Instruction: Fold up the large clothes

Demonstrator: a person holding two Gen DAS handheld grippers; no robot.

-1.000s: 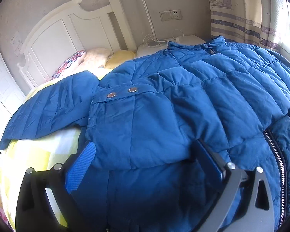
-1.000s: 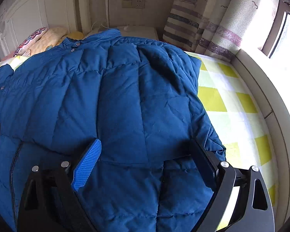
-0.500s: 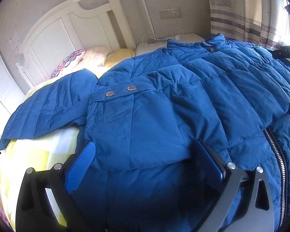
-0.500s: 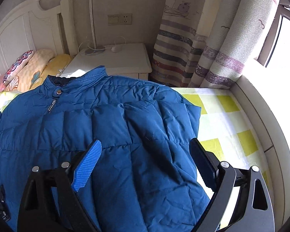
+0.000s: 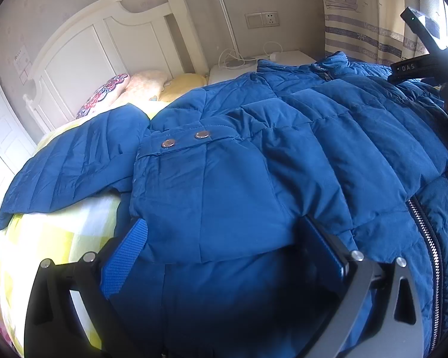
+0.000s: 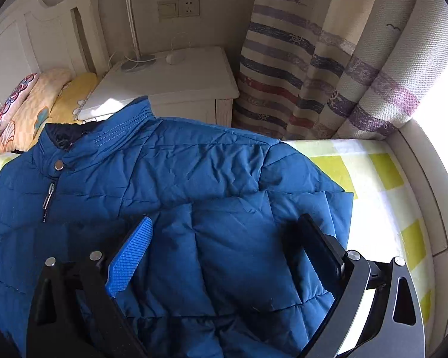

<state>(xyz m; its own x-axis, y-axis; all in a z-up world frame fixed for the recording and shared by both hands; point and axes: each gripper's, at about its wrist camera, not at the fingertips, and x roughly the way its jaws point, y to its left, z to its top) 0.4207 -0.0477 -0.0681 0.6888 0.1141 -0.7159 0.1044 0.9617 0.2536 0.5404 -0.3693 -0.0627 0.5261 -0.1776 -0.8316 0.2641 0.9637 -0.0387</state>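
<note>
Jacket: the blue padded jacket point(image 6: 212, 197) lies spread across the bed point(image 6: 382, 179), collar toward the headboard, one sleeve point(image 5: 74, 161) stretched out to the side over the sheet.
Left tongs: the left tongs point(image 5: 224, 253) stand wide apart over a folded-in panel with two snaps point(image 5: 185, 138); the pads press on nothing.
Right tongs: the right tongs point(image 6: 224, 247) are opening over the shoulder area, cloth below them but not pinched.
Risk, springy padding: the puffy fill probably pushes a fold back open once nothing holds it.
Risk, shallow grab: a pinch may catch only the top layer, dragging the shell and skewing the fold.
Risk, loose sleeve: the outstretched sleeve could trail off the bed edge.
Containers: none in view, only a nightstand point(image 6: 176, 77) with a lamp base.
</note>
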